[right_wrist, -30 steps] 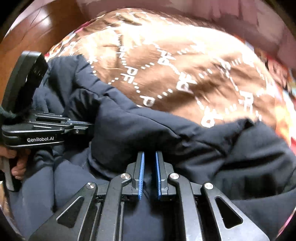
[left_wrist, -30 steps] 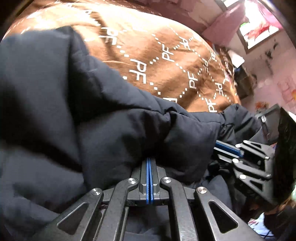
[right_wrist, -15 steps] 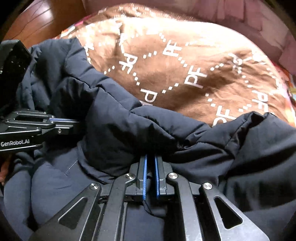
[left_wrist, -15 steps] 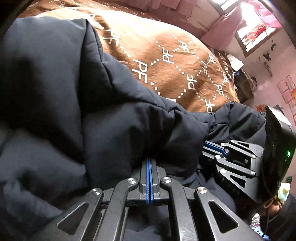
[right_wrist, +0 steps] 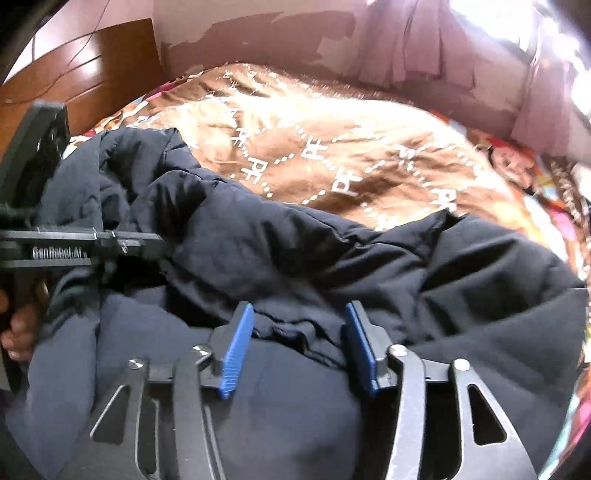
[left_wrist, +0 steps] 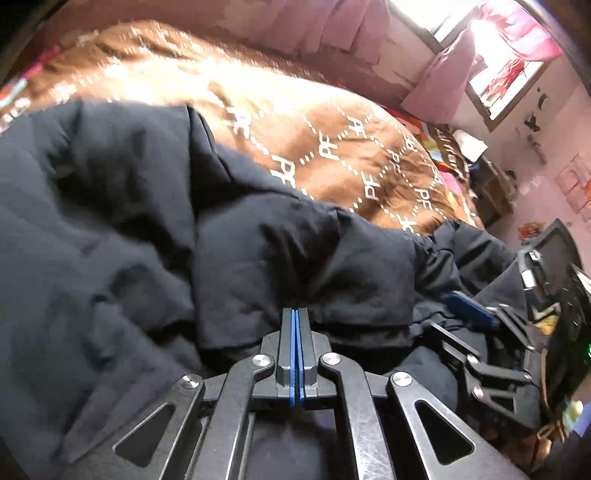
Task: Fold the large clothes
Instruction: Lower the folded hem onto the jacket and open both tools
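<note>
A dark navy padded jacket (left_wrist: 155, 236) lies bunched on a brown blanket with white "PF" letters (left_wrist: 332, 147). My left gripper (left_wrist: 296, 321) is shut on a fold of the jacket, its blue pads pressed together. In the right wrist view the jacket (right_wrist: 295, 251) fills the foreground. My right gripper (right_wrist: 299, 321) is open, its blue pads (right_wrist: 236, 347) standing apart on either side of a jacket fold. The left gripper (right_wrist: 122, 243) shows at the left there, the right gripper (left_wrist: 469, 306) at the right in the left wrist view.
The blanket (right_wrist: 351, 155) covers a bed against a pink wall (right_wrist: 295, 33). A wooden headboard (right_wrist: 81, 74) stands at the back left. A window with pink curtains (left_wrist: 502, 62) and cluttered shelves (left_wrist: 491, 184) are at the right.
My right gripper has opened and let go of the jacket fold. Both grippers have tilted up, showing more of the wall. The left gripper stays shut on the jacket.
</note>
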Motion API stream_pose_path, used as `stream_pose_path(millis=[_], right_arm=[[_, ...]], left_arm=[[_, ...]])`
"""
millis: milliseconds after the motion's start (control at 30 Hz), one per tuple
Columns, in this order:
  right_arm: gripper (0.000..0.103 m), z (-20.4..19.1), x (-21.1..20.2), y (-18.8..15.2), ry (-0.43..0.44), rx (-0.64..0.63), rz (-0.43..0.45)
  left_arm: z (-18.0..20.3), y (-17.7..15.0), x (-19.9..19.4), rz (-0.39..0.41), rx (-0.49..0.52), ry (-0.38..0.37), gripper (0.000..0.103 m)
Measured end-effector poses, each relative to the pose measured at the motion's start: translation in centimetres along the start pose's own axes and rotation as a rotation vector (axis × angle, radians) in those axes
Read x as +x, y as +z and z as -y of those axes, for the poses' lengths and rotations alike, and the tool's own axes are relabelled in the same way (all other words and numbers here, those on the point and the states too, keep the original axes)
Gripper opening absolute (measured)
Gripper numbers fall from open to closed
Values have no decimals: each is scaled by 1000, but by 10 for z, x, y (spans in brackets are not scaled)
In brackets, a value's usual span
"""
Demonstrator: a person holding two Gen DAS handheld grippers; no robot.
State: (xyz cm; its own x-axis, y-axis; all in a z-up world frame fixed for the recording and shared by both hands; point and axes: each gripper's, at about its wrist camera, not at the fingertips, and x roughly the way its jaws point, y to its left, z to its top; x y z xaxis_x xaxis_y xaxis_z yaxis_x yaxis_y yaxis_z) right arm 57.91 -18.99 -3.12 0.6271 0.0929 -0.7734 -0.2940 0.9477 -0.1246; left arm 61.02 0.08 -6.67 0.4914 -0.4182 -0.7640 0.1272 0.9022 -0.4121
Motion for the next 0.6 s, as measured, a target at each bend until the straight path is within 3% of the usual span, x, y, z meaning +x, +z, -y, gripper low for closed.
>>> stream_pose_path(millis=[33, 133, 200, 267, 333, 533, 600], right_arm=[[61, 3, -8, 0, -19, 6, 13], [70, 20, -30, -8, -47, 54, 46], [71, 20, -31, -3, -37, 94, 59], [71, 26, -37, -5, -24, 127, 68], [73, 30, -46, -8, -6, 154, 94], [100, 30, -89, -24, 17, 144, 203], [101, 30, -107, -28, 10, 140, 241]], left_arm=[[1, -1, -5, 13, 3, 11, 6], [6, -5, -23, 60, 9, 25, 26], [10, -8, -37, 96, 14, 32, 54], [14, -13, -54, 145, 22, 58, 75], [17, -17, -70, 189, 35, 63, 76], [27, -32, -105, 213, 54, 82, 87], [31, -40, -119, 246, 69, 92, 89]])
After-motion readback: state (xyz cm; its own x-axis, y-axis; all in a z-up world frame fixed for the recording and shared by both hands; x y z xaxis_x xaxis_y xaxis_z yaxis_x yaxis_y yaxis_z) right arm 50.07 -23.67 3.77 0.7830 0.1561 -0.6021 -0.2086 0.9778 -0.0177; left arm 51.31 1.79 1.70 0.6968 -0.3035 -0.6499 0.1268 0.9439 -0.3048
